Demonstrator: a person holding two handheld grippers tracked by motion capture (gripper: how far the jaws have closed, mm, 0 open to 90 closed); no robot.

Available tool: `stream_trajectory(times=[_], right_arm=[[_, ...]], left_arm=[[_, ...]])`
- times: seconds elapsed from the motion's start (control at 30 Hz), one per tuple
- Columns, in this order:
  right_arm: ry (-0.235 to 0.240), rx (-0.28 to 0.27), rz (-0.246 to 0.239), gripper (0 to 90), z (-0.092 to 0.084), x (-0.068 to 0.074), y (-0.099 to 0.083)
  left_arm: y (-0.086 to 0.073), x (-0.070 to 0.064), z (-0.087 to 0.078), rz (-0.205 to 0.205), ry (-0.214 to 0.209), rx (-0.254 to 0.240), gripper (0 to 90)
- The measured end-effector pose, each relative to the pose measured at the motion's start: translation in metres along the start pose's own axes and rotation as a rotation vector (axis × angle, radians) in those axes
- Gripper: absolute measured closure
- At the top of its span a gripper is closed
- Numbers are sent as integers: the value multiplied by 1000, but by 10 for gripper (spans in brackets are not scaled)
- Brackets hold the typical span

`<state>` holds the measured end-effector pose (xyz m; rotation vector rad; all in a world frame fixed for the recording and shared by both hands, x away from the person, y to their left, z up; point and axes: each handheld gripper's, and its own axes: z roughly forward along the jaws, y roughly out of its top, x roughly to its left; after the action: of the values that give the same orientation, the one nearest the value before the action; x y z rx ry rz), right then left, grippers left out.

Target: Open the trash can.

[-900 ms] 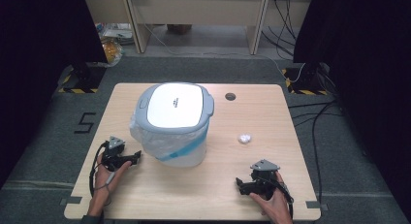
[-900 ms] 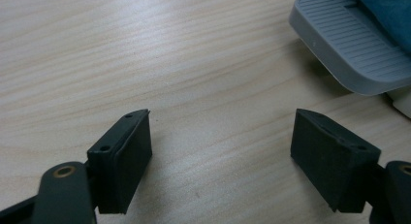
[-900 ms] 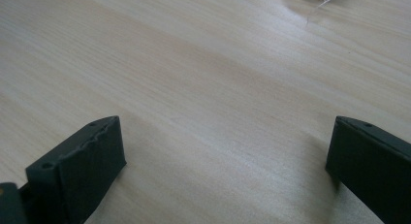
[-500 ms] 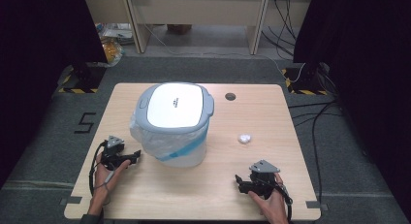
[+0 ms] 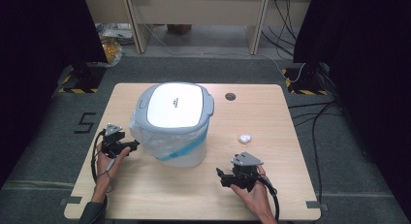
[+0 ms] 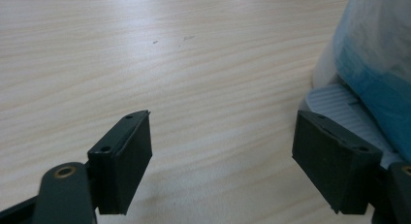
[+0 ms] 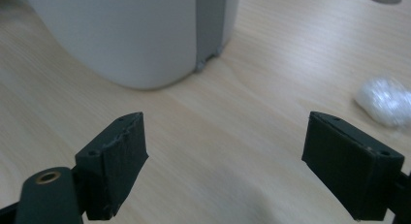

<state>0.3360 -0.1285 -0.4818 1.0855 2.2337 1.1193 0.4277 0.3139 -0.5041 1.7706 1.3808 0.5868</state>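
A grey bin (image 5: pixel 180 136) with a white lid (image 5: pixel 173 104) stands mid-table, lined with a clear and blue plastic bag. A small crumpled white wad (image 5: pixel 244 137) lies to its right. My left gripper (image 5: pixel 130 147) sits at the bin's left side, pointing at it. In the left gripper view that gripper (image 6: pixel 223 156) is open with bare table between the jaws, and the bag (image 6: pixel 378 54) is at the right. My right gripper (image 5: pixel 221 176) rests near the front edge, right of the bin. It is open (image 7: pixel 225 156), facing the bin (image 7: pixel 135 35), with the wad (image 7: pixel 385 102) off to the right.
A round cable hole (image 5: pixel 230 96) is in the wooden table (image 5: pixel 160 195) behind the bin. Cables trail from both grippers towards the front edge. Dark floor and black curtains surround the table.
My right gripper has shifted a little left and forward, towards the bin. The left gripper has edged slightly forward beside the bin. Bin and wad have stayed put.
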Motion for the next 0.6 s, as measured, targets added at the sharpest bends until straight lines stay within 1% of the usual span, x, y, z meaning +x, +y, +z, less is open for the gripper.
stream_trajectory(times=[0.1, 0.13, 0.2, 0.27, 0.47, 0.5, 0.6], right_arm=[[18, -14, -17, 157, 7, 8, 11], [27, -15, -24, 157, 11, 11, 15], [29, -17, -30, 157, 16, 15, 19], [37, -14, -30, 158, 21, 19, 24], [65, -13, -33, 157, 33, 28, 30], [67, -16, -36, 157, 34, 29, 31], [69, -15, -34, 157, 39, 31, 32]], left_arm=[[3, 0, 4, -2, -5, -1, 215], [7, -1, 7, -1, -11, -1, 215], [10, 0, 12, -7, -18, -4, 215], [12, -1, 17, -5, -24, -1, 215], [16, -5, 26, 3, -42, 18, 215], [16, -4, 27, 11, -44, 26, 215], [18, -5, 33, -6, -49, 27, 215]])
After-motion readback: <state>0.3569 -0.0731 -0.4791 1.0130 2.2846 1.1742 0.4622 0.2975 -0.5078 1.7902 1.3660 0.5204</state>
